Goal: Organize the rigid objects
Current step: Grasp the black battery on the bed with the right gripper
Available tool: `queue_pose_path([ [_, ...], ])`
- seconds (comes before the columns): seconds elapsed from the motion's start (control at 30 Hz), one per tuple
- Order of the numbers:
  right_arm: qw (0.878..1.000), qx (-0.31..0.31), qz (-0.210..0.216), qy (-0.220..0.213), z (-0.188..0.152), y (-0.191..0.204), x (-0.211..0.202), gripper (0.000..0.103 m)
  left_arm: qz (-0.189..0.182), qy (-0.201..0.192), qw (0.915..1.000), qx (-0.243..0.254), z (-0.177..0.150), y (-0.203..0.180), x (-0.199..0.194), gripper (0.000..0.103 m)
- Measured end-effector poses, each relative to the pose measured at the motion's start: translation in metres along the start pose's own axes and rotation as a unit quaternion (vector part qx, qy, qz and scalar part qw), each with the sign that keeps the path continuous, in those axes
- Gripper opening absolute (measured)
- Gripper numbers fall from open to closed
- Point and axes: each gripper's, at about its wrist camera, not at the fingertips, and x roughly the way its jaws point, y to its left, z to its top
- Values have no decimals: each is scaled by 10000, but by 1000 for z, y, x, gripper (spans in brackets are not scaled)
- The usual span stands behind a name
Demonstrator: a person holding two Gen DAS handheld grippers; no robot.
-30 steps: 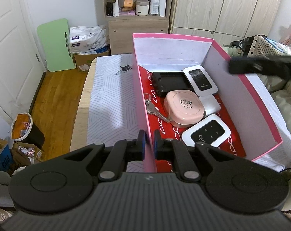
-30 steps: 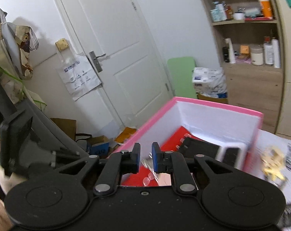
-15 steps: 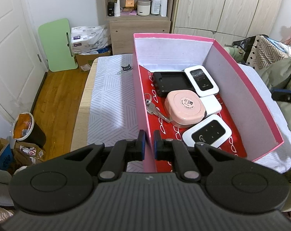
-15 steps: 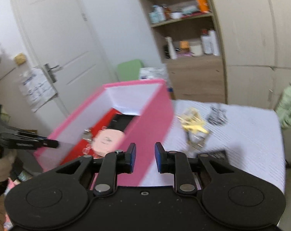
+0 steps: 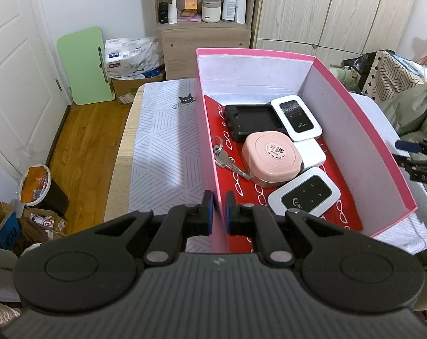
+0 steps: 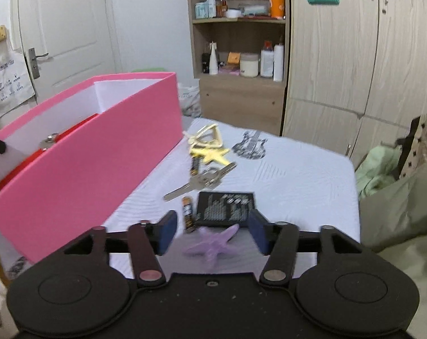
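Note:
My left gripper (image 5: 219,212) is shut on the near left wall of the pink box (image 5: 354,118). The box holds a black tray (image 5: 253,118), two white routers (image 5: 298,115), a pink round case (image 5: 271,158) and keys (image 5: 227,161). To the right of the box (image 6: 100,163), my right gripper (image 6: 213,231) hangs low over the white cloth. Its jaws are opening, and a purple starfish (image 6: 213,244) lies between them, untouched. Just beyond lie a battery (image 6: 188,214), a black flat pack (image 6: 226,207), a bunch of keys (image 6: 202,182) and a yellow star (image 6: 213,154).
The table (image 5: 120,152) has a bare wooden left edge with floor below it. A wardrobe (image 6: 354,70) and an open shelf unit (image 6: 238,56) stand behind. Green fabric and a patterned bag (image 6: 416,147) crowd the table's right side.
My right gripper swung from above the box to its right side, came down toward the loose items, and its jaws spread wide. The left gripper and the box stayed put.

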Motion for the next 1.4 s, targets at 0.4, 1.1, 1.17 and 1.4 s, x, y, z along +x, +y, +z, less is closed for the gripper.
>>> queue_pose_path([
  [0.4, 9984, 356, 8, 432, 12, -13, 50, 67, 15, 16, 10000, -6, 0, 1, 0, 7],
  [1.1, 9946, 928, 135, 441, 14, -18, 46, 68, 59, 10, 10000, -22, 0, -2, 0, 7],
  [1.17, 9943, 984, 154, 387, 14, -19, 43, 68, 52, 12, 10000, -29, 0, -3, 0, 7],
  [1.4, 9926, 1157, 288, 245, 21, -22, 35, 68, 51, 17, 10000, -47, -1, -3, -1, 7],
])
